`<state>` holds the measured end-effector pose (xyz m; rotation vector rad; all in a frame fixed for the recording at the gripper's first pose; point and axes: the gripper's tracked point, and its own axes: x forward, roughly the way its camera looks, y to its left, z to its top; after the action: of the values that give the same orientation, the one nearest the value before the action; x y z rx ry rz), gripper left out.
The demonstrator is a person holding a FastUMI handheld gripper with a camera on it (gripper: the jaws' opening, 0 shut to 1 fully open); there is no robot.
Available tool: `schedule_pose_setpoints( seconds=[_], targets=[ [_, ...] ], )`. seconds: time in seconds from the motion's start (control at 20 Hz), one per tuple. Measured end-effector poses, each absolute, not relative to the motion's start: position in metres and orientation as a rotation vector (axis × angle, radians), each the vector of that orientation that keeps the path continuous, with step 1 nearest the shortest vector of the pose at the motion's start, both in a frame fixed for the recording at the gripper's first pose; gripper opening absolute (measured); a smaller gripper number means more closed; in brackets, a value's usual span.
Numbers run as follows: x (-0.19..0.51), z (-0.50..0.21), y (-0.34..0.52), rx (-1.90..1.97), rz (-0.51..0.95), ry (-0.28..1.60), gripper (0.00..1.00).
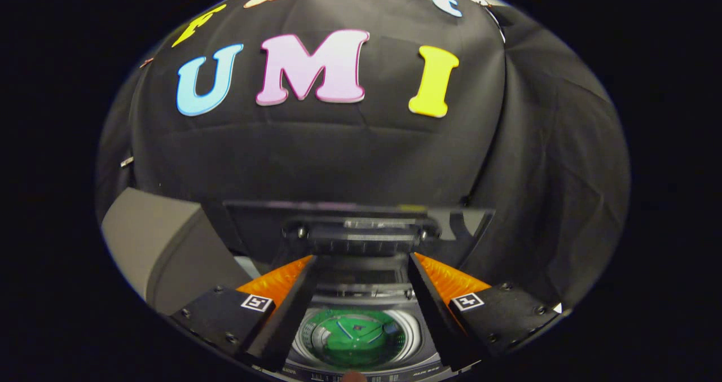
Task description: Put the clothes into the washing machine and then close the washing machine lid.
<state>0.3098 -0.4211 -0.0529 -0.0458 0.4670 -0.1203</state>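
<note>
Black cloth behind; hand-held gripper [361,260] spread around glossy lid [361,215].

— What's carrying the load?
— The washer [395,375], right under my tongs [362,258]. Its tub [414,337] holds a green cloth [355,337], seen between my spread fingers.
— And the lid [254,229]?
— Up, on the far side.
— Anything left of it?
— A grey block [163,246]; I can't tell what it stands on.

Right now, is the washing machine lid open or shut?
Open: the lid stands raised beyond the open gripper, and the drum shows below between the fingers.
</note>
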Motion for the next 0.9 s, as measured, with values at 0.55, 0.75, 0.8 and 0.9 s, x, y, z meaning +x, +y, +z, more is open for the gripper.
schedule_pose_setpoints(
  seconds=[0.55,0.75,0.8,0.9],
  targets=[
    [0.394,-0.045,-0.419,0.053,-0.097,0.465,0.99],
    [0.404,-0.064,-0.415,0.087,-0.088,0.497,0.99],
    [0.405,-0.066,-0.416,0.074,-0.088,0.492,0.99],
    [0.401,-0.07,-0.417,0.043,-0.084,0.497,0.98]
  ],
)
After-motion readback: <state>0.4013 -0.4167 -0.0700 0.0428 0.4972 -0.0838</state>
